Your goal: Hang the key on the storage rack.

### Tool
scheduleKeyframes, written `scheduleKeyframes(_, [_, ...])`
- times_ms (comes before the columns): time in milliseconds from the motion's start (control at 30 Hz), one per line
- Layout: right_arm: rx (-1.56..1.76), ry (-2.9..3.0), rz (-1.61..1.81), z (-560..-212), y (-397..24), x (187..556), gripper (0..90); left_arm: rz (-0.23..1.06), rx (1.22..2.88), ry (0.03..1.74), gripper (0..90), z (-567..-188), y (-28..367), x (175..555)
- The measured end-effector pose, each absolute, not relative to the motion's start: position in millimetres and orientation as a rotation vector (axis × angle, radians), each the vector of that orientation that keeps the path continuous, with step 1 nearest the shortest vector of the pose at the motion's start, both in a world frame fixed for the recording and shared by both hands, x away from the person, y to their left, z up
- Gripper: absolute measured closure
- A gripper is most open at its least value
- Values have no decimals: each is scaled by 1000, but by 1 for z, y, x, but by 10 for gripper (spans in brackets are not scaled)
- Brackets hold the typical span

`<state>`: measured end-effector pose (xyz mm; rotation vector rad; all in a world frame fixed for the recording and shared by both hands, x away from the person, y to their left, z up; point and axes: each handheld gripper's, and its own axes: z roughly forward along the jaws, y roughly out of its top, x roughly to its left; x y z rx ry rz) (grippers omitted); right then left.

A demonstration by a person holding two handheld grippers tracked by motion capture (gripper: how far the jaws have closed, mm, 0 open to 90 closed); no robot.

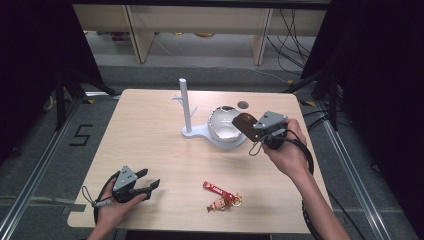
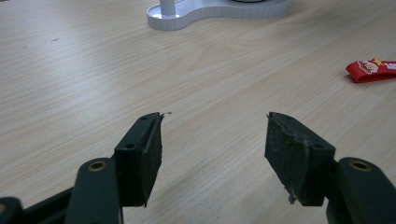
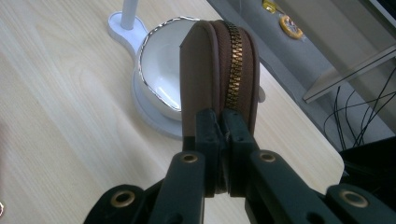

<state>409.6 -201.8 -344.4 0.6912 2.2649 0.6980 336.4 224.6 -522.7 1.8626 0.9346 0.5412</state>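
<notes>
Light wood bench (image 1: 165, 150), rounded corners, on grey floor with dark curtains at left and right of the frame and pale shelving along the top.

Items on bench, counted:
- One white stand (image 1: 186, 107), an upright post with short pegs on a flat base, upper centre of the high view.
- One white bowl (image 1: 223, 131) with a silvery rim, seated on the stand's base, just right of the post.
- One red keychain (image 1: 221, 196) with a small figure charm, lower centre, lying flat near the bench's front edge.
- One brown zipped pouch (image 3: 219, 70), held off the bench above the bowl's right rim, centre right of the high view.

Tools, two:
- Right tool (image 1: 257, 129): jaws pinched narrow on the pouch's edge, brass zipper facing the camera in the right gripper view.
- Left tool (image 2: 214, 140): jaws wide apart, nothing between them, low over the bench at lower left.

Open room: bare wood across the left half and the middle. The post stands just left of the bowl; the bench's right edge lies near the right hand.
</notes>
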Motion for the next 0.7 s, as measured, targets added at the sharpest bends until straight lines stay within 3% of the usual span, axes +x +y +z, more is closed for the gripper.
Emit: scheduleKeyframes(700, [675,2256,727,-338,-187,419,873,539,1861,930,361,-523,225,337])
